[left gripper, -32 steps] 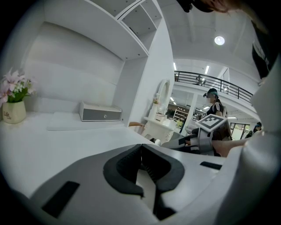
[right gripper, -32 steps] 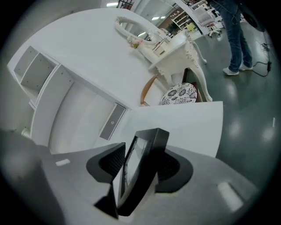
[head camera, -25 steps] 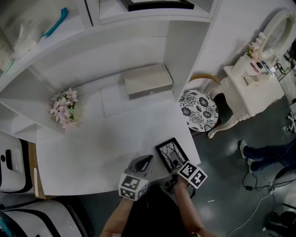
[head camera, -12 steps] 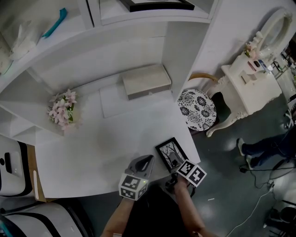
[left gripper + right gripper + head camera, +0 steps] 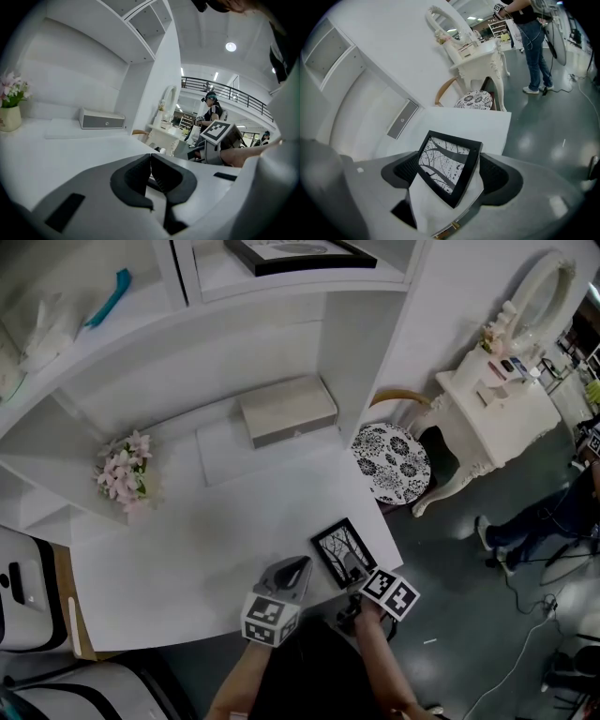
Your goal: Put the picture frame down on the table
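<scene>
A black picture frame [image 5: 342, 551] with a bare-branch print lies near the front right corner of the white table [image 5: 216, 531]. In the right gripper view the frame [image 5: 445, 166] sits slanted between my jaws, its edges against both pads. My right gripper [image 5: 354, 570] [image 5: 447, 173] is shut on the frame's near end. My left gripper [image 5: 292, 568] hovers at the table's front edge just left of the frame. Its jaws are shut together with nothing in them [image 5: 150, 171].
A grey box [image 5: 287, 411] stands at the back of the table and a vase of pink flowers [image 5: 125, 472] at the left. Right of the table are a patterned stool [image 5: 394, 463], a white dressing table [image 5: 497, 399] and a standing person [image 5: 534, 521]. Shelves overhang the table's back.
The head view has drifted a little. The frame and both grippers stay where they were.
</scene>
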{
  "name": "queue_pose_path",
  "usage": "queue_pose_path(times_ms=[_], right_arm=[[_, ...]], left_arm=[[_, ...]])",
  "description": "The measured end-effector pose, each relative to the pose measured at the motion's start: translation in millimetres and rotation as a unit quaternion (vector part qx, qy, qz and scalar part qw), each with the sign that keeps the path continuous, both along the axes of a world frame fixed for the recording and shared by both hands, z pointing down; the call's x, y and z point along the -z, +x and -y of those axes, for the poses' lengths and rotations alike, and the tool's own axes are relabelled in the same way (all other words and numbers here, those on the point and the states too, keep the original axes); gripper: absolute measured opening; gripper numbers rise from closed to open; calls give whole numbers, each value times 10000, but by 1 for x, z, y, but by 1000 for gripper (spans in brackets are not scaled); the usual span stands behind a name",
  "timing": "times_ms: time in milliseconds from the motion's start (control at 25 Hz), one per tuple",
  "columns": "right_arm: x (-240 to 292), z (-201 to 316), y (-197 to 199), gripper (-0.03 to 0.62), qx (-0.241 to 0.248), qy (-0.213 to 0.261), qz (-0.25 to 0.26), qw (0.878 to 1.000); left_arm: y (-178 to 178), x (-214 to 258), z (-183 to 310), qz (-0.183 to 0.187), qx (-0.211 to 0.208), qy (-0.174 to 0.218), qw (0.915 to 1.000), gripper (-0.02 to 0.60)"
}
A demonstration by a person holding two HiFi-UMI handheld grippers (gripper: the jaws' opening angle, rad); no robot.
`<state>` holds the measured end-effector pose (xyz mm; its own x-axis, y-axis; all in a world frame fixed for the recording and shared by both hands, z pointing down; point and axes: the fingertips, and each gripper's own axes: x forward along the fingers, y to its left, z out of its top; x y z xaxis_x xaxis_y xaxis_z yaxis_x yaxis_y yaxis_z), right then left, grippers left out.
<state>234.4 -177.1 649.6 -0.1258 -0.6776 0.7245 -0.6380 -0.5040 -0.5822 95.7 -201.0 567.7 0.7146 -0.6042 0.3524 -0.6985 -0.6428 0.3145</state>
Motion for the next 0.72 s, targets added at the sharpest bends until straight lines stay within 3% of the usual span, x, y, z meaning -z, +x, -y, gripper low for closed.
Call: queue_pose_path(times_ms=[440,720], right_arm=[[15,-7,-2,393,53,373,-28,9993],[54,-2,3,393,63,1080,-254,9938]], left_arm=[[9,7,-9,-28,-190,82,9998,12],[15,16,-8,11,-277,212,9994,12]])
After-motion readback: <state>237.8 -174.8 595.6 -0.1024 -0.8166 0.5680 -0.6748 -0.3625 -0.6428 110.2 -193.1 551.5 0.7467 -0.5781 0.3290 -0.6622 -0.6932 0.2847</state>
